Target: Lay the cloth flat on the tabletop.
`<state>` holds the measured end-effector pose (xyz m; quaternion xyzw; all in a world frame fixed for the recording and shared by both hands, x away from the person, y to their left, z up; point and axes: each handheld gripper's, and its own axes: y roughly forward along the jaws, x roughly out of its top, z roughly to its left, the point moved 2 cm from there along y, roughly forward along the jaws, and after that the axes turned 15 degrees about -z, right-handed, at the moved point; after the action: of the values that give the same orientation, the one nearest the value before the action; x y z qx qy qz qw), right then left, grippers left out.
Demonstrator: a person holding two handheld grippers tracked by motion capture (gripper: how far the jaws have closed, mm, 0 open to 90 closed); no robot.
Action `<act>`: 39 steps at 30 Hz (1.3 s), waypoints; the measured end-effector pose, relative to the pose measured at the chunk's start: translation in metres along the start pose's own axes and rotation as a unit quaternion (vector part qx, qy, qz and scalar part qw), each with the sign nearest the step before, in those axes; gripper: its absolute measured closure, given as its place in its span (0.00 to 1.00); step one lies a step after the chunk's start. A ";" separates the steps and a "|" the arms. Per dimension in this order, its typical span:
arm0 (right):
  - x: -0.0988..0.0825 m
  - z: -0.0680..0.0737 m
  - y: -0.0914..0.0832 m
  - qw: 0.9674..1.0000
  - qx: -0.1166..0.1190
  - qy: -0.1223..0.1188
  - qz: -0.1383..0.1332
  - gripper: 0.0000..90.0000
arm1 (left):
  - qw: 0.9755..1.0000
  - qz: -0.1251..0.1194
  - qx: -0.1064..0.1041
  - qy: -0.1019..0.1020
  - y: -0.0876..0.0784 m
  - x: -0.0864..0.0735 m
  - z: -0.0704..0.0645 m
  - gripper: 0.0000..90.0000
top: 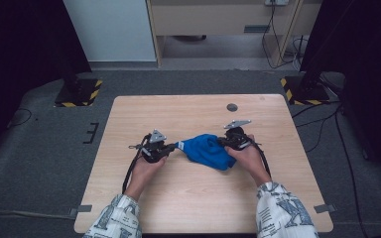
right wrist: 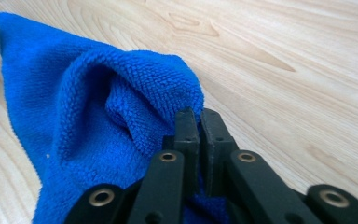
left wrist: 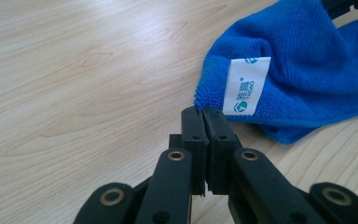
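Nearest the lens, low in the high view: two patterned sleeves (top: 278,210), forearms reaching up-frame onto the wooden table (top: 144,109). At frame centre lies the blue microfibre cloth (top: 208,150), bunched, strung between the two tools.

Left gripper (top: 171,147) – jaws pressed together on the cloth's left corner; in the left gripper view the pads (left wrist: 205,122) pinch the hem right beside the sewn tag. Right gripper (top: 223,142) – jaws likewise shut, biting a raised fold of cloth (right wrist: 135,88) at centre frame of the right gripper view.

Judgement: the step looks like spreading or straightening the cloth. To do it well, draw the hands apart evenly and low over the table, keeping both pinches firm; the right grip seems to sit on a fold rather than a true corner, so the cloth may open unevenly.

Writing: white label (left wrist: 245,86) with green print – a small logo and characters, too fine to read.
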<state>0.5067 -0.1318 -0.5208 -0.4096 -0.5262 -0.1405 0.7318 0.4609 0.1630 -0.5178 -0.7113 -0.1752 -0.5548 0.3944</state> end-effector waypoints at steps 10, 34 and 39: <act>0.016 -0.008 -0.043 0.999 -0.006 0.006 -0.038 0.98 | 1.000 -0.014 -0.006 0.008 0.005 0.031 -0.007 0.98; -0.013 0.075 -0.040 0.995 0.070 -0.064 0.020 0.92 | 1.000 0.019 0.019 0.016 -0.038 0.009 0.019 0.98; -0.018 0.075 -0.037 0.996 0.069 -0.047 0.021 0.73 | 0.999 0.026 0.022 0.014 -0.042 -0.002 0.026 0.98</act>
<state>0.4271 -0.1031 -0.5114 -0.3752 -0.5596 -0.0686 0.7358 0.4488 0.2097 -0.5058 -0.6992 -0.1633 -0.5499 0.4268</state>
